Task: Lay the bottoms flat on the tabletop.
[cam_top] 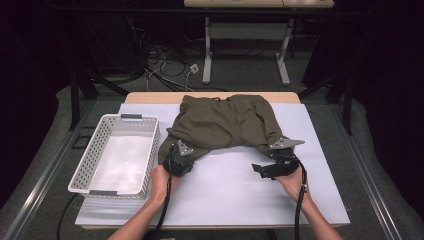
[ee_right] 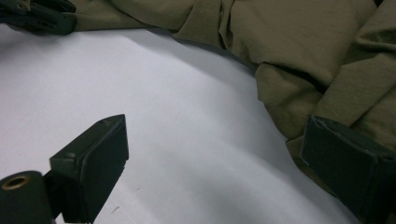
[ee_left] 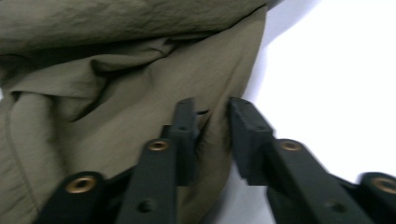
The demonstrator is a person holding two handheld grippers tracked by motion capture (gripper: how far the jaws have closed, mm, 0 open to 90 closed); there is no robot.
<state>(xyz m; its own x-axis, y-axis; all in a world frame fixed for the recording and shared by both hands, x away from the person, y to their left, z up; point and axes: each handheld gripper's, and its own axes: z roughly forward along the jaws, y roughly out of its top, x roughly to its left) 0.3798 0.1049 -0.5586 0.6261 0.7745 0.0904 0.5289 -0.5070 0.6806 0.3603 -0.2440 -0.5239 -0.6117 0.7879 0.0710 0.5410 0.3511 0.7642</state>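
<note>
A pair of olive shorts (cam_top: 225, 122) lies spread across the white table cover (cam_top: 225, 195), waistband at the far side. My left gripper (cam_top: 176, 152) sits at the hem of the left leg. In the left gripper view its jaws (ee_left: 212, 126) stand close together with a bunched fold of the olive fabric (ee_left: 116, 93) pinched between the pads. My right gripper (cam_top: 270, 159) is at the right leg's hem. Its jaws (ee_right: 215, 144) are spread wide, one over the bare white cover, the other against the edge of the shorts (ee_right: 289, 56). The left gripper (ee_right: 42, 16) also shows far off there.
A white perforated plastic basket (cam_top: 95, 145) stands on the table's left side, close beside my left hand. The table's front and right edges are near the forearms. Beyond the table are dark floor, cables and another table's legs (cam_top: 207, 55).
</note>
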